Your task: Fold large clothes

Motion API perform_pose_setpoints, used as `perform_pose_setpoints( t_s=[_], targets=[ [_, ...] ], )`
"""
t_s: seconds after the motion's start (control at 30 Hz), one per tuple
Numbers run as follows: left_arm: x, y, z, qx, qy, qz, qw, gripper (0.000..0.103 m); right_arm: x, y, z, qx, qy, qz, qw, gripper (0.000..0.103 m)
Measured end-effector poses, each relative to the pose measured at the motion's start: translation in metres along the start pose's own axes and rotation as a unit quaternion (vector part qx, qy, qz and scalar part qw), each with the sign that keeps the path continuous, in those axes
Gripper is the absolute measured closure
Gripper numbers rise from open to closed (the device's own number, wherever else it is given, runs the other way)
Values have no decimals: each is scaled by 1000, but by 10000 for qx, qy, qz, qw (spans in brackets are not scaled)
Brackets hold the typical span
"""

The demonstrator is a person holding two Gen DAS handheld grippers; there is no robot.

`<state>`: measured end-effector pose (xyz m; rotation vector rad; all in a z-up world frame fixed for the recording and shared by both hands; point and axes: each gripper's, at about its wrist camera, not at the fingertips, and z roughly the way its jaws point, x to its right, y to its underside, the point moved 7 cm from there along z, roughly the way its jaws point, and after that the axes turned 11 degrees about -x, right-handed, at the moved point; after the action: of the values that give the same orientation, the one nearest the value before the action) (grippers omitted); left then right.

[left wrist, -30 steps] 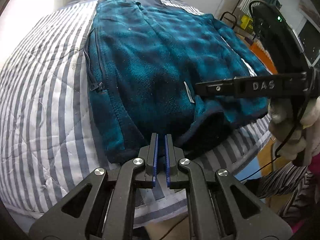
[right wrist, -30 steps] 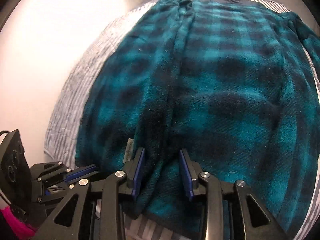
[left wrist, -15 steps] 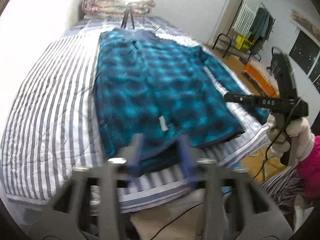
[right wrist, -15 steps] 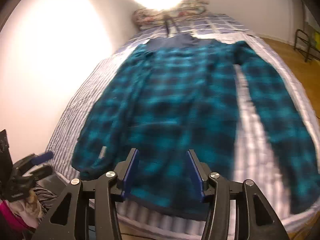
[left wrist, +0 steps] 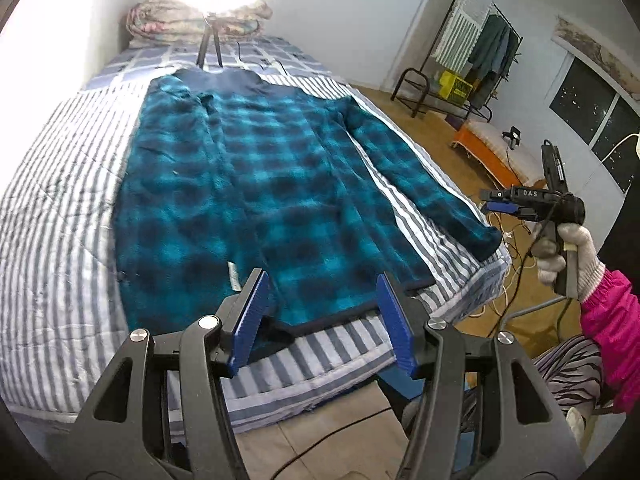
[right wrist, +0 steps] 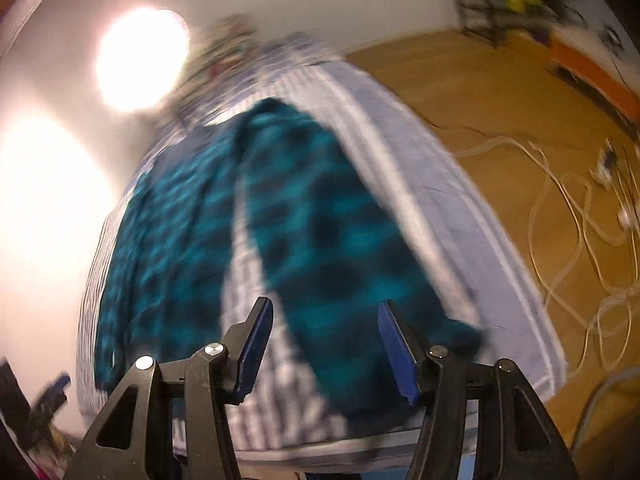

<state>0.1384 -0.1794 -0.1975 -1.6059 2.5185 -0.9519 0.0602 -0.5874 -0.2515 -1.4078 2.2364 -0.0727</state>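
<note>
Both tongs have just let go of the teal plaid jacket (left wrist: 248, 200) and lifted back, jaws newly spread with nothing gripped. Left tongs (left wrist: 322, 320) hover at lower centre over the hem; right tongs (right wrist: 322, 346) over the sleeve, blurred. Jacket lies flat on the striped bed (left wrist: 56, 216), mid-frame.

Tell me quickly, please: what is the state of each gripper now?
Left gripper: open, holding nothing; jaws just opened, above the jacket hem.
Right gripper: open, holding nothing; jaws just opened further, above the sleeve.
</note>
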Motion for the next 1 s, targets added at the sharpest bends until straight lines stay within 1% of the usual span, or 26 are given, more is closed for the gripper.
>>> perform_pose_setpoints(
  t_s=[0.1,0.23,0.37,0.43,0.47,0.5,0.53,0.6,0.63,0.67,0.73,0.83,0.93,1.0],
  targets=[
    [5,1,8,-67,25,25,10000,45,32,0,2,-35,39,356,9994,45],
    [11,-1,16,-134,92,35,9999,45,64,4,6,-125,15,777,9969,45],
    [20,-3,23,-188,161,100,9996,45,77,11,10,-231,-180,1008,9945,47],
    [24,-4,26,-209,185,137,9995,45,81,15,13,-321,-112,1039,9940,47],
    [26,-4,28,-217,195,149,9995,45,81,16,14,-343,-118,1033,9940,50],
    [27,-4,28,-221,207,159,9994,45,80,17,14,-372,-163,1018,9940,56],
    [29,-4,29,-225,215,177,9994,45,78,18,14,-391,-213,983,9942,69],
    [31,-3,28,-226,205,224,9993,45,73,18,13,-385,-181,875,9953,81],
    [31,-3,28,-227,198,236,9993,45,70,19,11,-382,-171,814,9958,91],
    [31,-3,28,-225,196,236,9993,45,67,19,10,-375,-160,774,9962,97],
    [31,-3,27,-215,192,220,9993,45,63,19,4,-282,-199,770,9964,99],
    [27,-2,25,-194,194,181,9995,45,51,17,-12,-30,-450,764,9961,100],
    [22,-3,23,-188,205,127,9995,45,32,15,-27,164,-757,744,9942,101],
    [18,-3,22,-180,227,66,9996,45,13,15,-33,229,-931,625,9934,101]
  ],
)
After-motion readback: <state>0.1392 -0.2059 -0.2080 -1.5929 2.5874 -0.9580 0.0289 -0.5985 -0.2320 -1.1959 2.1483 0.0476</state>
